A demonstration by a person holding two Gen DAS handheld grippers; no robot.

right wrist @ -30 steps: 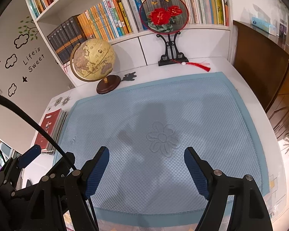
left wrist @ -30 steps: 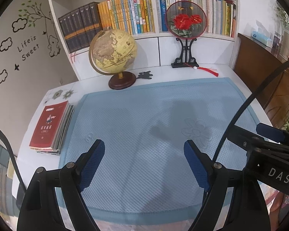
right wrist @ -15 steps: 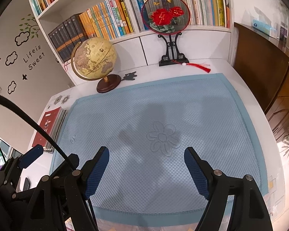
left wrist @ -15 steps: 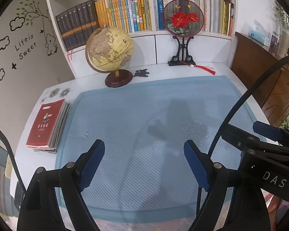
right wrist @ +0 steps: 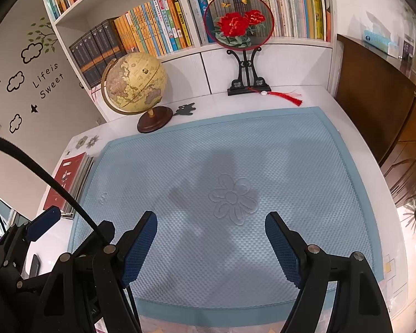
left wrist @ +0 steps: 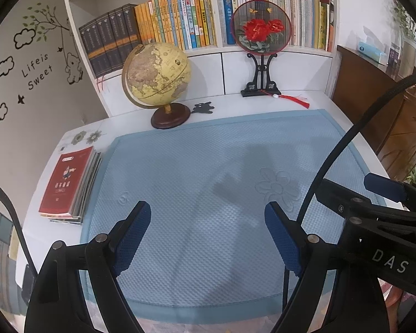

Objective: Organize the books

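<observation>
1. Your left gripper hangs with its jaws spread wide and nothing between the blue pads; your right gripper is the same, parted and empty. Both hover over the near part of the blue mat.
2. The stack of books, red cover on top, lies flat on the white table, just beside the mat's left edge and well apart from either gripper. No book lies on the mat.
3. As a judgement: a squared pile at the side fits both books waiting to be sorted and books already gathered and set aside. The pictures do not settle which.
4. Beyond the mat stand a globe and a round embroidered fan on a black stand, with a red tassel at its foot.
5. Behind them, bookshelves hold upright rows of books; a wall with stickers is to your left, a dark wooden cabinet to your right.
</observation>
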